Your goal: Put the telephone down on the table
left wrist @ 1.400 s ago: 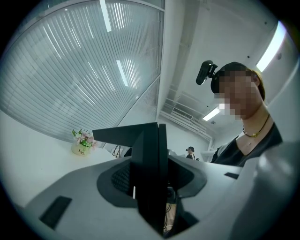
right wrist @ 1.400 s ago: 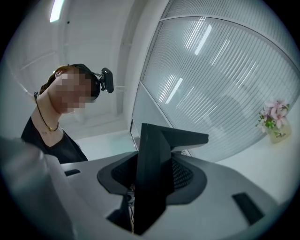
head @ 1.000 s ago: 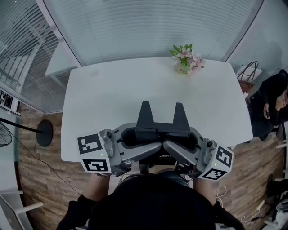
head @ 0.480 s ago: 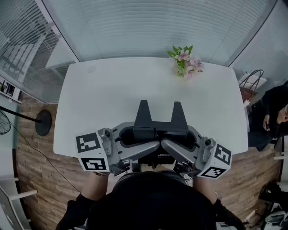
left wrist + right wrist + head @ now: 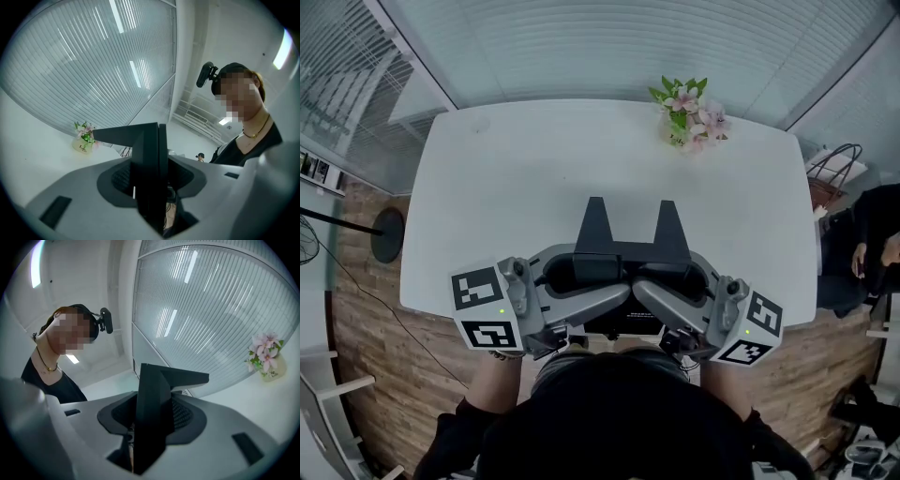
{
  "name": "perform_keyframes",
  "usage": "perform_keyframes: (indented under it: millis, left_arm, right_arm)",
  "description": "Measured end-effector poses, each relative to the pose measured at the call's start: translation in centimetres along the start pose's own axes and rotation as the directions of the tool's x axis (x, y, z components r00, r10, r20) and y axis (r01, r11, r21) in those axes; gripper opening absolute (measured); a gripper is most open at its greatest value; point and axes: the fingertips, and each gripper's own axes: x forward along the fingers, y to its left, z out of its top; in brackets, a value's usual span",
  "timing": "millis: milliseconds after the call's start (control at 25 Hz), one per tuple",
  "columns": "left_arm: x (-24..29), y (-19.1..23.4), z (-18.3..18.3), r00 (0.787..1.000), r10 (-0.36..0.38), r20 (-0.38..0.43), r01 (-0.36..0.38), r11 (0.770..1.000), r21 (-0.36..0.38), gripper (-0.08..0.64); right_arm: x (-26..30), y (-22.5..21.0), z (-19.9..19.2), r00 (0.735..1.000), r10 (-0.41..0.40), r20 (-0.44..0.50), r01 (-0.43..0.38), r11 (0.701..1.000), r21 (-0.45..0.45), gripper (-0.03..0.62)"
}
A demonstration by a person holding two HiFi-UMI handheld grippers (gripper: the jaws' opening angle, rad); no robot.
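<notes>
A black telephone (image 5: 626, 246) with two pointed stand legs hangs above the near part of the white table (image 5: 516, 187). My left gripper (image 5: 598, 283) is shut on its left side and my right gripper (image 5: 661, 283) on its right side, their grey bodies meeting under it. In the left gripper view the telephone (image 5: 147, 178) stands as a dark upright slab between the jaws. The right gripper view shows the same slab of the telephone (image 5: 152, 418). Its underside and whether it touches the table are hidden.
A small vase of pink flowers (image 5: 689, 114) stands at the table's far right. A person in dark clothes (image 5: 872, 253) sits off the right edge beside a wire basket (image 5: 834, 169). A round black stand base (image 5: 386, 234) lies on the floor at the left. Blinds close the back.
Both grippers have carried the telephone a little farther out over the table. Their hold on it looks the same.
</notes>
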Motion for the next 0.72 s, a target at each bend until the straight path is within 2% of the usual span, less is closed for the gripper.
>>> perform_keyframes:
  millis: [720]
  left_arm:
    - [0.3, 5.8, -2.1, 0.999, 0.032, -0.031, -0.036, 0.991, -0.127, 0.192]
  right_arm:
    - [0.5, -5.7, -2.9, 0.998, -0.055, -0.025, 0.058, 0.991, 0.125, 0.179]
